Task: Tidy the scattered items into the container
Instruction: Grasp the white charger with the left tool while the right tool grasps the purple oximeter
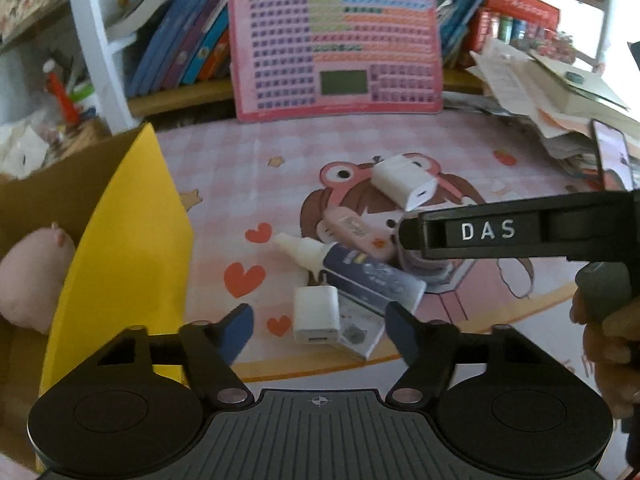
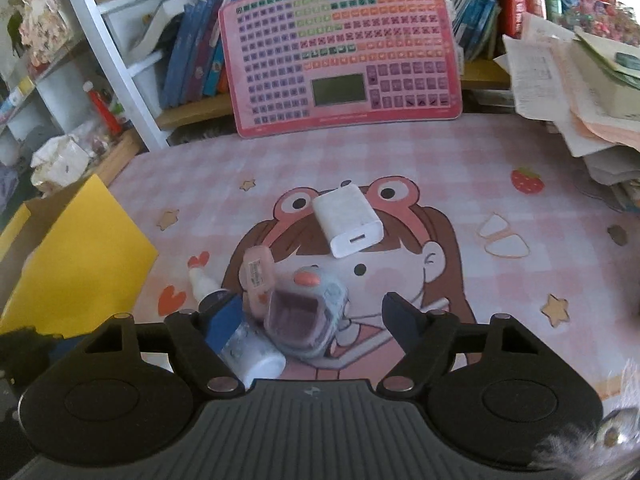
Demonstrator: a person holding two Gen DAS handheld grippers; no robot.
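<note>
Scattered items lie on a pink cartoon desk mat (image 1: 360, 152). A small white charger (image 1: 316, 314) sits between the fingers of my open left gripper (image 1: 320, 330), on a flat clear packet (image 1: 356, 334). Beside it lie a glue bottle (image 1: 360, 270), a pink correction tape (image 1: 356, 232) and a larger white charger (image 1: 404, 180). My right gripper (image 2: 314, 326) is open around a blue toy with an open mouth (image 2: 306, 316); the glue bottle (image 2: 236, 332), pink tape (image 2: 258, 280) and large charger (image 2: 348, 220) lie near it. The cardboard box with a yellow flap (image 1: 120, 240) stands at left.
A pink plush (image 1: 32, 276) lies in the box. A pink keyboard-style board (image 1: 338, 46) leans on a bookshelf at the back. A paper stack (image 1: 560, 92) and a phone (image 1: 612, 156) sit at right. The right gripper's body (image 1: 520, 230) reaches in from the right.
</note>
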